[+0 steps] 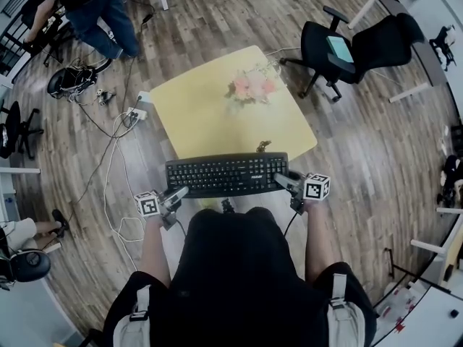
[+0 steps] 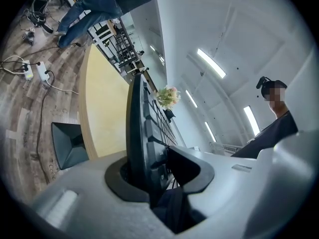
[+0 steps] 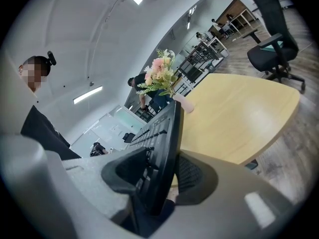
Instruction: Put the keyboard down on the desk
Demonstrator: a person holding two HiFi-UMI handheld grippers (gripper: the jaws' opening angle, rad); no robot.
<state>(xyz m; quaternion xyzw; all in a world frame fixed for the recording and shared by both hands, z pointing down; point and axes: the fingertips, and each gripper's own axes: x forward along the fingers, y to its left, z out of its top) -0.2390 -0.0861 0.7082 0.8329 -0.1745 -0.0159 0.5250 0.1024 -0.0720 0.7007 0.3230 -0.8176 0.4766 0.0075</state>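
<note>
Black keyboard [image 1: 226,174] is clamped at both ends. The left gripper [image 1: 179,192] is pinched on its left end and the right gripper [image 1: 283,180] on its right end. In both gripper views we see it edge-on between the jaws, one pad on the key face and the other on the underside.

From the head view it runs straight across from one gripper to the other, keys up and roughly level. It sits over the near edge of the pale yellow wooden desk [image 1: 202,114], with its long near side hanging off on our side of the jaws. We cannot tell whether the underside touches the desktop or is just above it.

Just past the keyboard's far edge, ahead of the right gripper, is a small dark object [image 1: 262,147]; we can't make out what it is. Further ahead of the jaws, mid-desk, stands a pink bouquet [image 1: 252,87].

Beyond the desk:
- **Ahead-right of the right gripper:** a black office chair [image 1: 354,49] on the wood floor.
- **Ahead-left of the left gripper:** a white power strip [image 1: 135,112] with cables trailing off it.
- **Farthest out on that side:** a person in jeans [image 1: 98,9], standing.
</note>
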